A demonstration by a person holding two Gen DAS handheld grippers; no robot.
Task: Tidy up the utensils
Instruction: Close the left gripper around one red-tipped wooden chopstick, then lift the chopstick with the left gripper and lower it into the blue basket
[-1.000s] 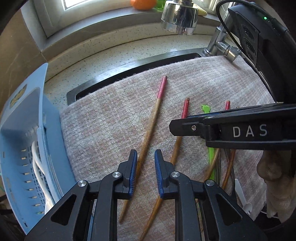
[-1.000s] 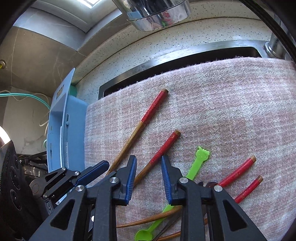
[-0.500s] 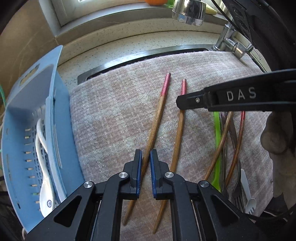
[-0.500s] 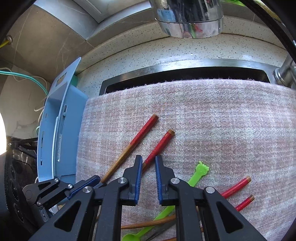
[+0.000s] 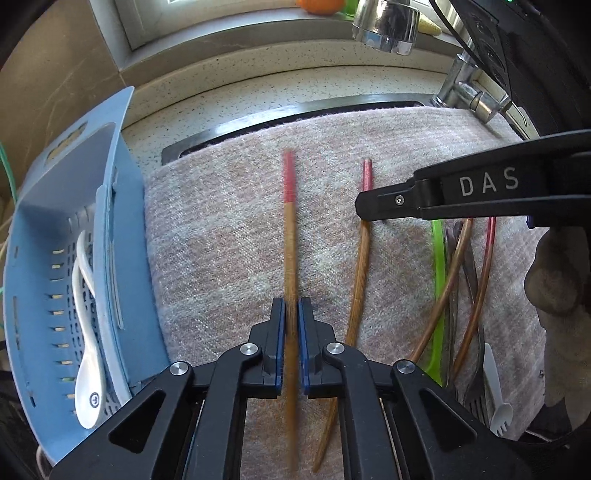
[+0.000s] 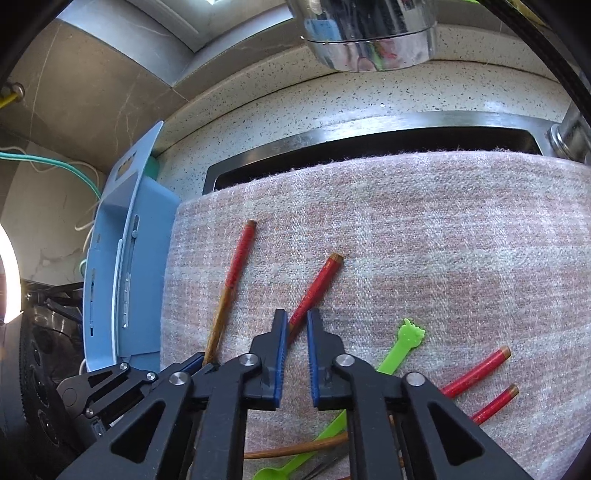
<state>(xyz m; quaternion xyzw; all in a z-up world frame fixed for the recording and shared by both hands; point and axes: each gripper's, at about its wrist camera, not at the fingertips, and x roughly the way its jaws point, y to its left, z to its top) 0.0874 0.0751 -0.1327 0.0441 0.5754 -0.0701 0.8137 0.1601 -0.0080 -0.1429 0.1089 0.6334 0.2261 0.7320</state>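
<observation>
**Both grippers clenched, each on a red-tipped chopstick**

The left gripper (image 5: 291, 314) points steeply down at the pink plaid cloth (image 5: 221, 236) and its blue pads are pinched against the wooden shaft of the left chopstick (image 5: 289, 236). The stick runs straight ahead from between the fingertips, its red end farthest away, and its tail passes back under the gripper body. It looks slightly blurred along its length.

Just to the right of that gripper lies the second chopstick (image 5: 360, 273), parallel to the first. The right gripper (image 6: 296, 325) has its jaws drawn in close, with only a narrow slit between the blue pads, and this stick's shaft enters that slit from ahead and to the right; its red end (image 6: 319, 284) pokes out beyond the fingertips. In the left wrist view the same gripper reaches in from the right and its tip sits on the stick just below the red part.

Farther right of both grippers lies a loose pile: a green spoon (image 6: 400, 345), two more red-tipped chopsticks (image 6: 476, 371), metal cutlery and a small white fork (image 5: 496, 398).

To the left of the left gripper, beside the cloth's edge, stands a blue utensil basket (image 5: 122, 229) with a white ceramic spoon (image 5: 86, 354) inside. A chrome tap (image 6: 369, 33) hangs ahead, above the sink rim.
</observation>
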